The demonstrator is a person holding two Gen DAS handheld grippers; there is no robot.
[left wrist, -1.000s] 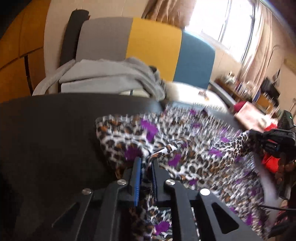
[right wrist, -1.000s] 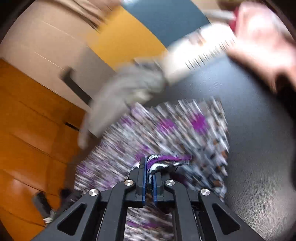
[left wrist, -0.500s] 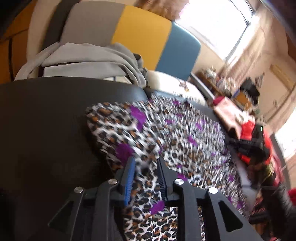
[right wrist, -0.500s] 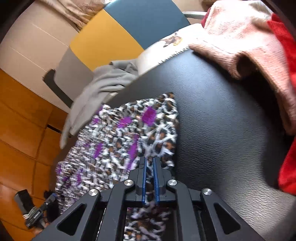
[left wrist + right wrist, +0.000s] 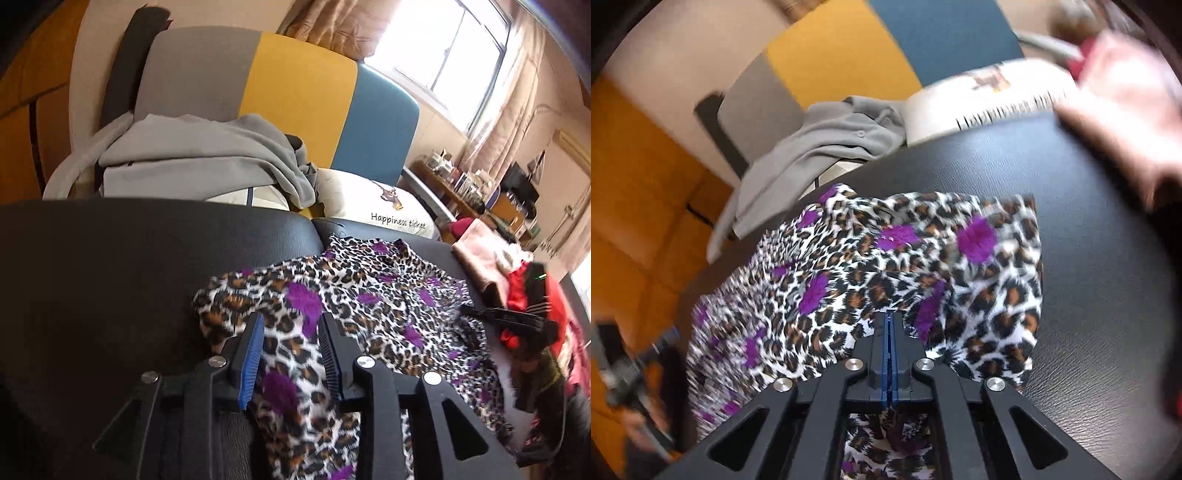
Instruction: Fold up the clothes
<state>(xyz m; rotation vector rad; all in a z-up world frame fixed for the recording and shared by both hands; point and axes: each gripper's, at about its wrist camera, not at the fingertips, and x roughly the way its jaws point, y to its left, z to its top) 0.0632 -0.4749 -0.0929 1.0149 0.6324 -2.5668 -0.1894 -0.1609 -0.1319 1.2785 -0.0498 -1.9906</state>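
Note:
A leopard-print garment with purple spots (image 5: 354, 306) lies spread on the black leather surface (image 5: 110, 266); it also shows in the right wrist view (image 5: 894, 273). My left gripper (image 5: 290, 328) is open, its blue-padded jaws apart just above the garment's near edge, holding nothing. My right gripper (image 5: 889, 321) is shut, jaws pressed together over the garment's near part; cloth passes under them, and whether they pinch it is not clear. The right gripper also shows in the left wrist view (image 5: 509, 321), at the garment's right side.
A grey garment (image 5: 199, 155) is piled on a grey, yellow and blue chair (image 5: 303, 88) behind the surface. A white cushion (image 5: 373, 206) lies beside it. Pink (image 5: 484, 254) and red clothes (image 5: 524, 295) sit at the right. Orange wood panelling (image 5: 635, 192) is on the left.
My left gripper let go of the garment and opened wide. The garment dropped flat on the black surface. My right gripper stayed shut and drew back toward the garment's near side.

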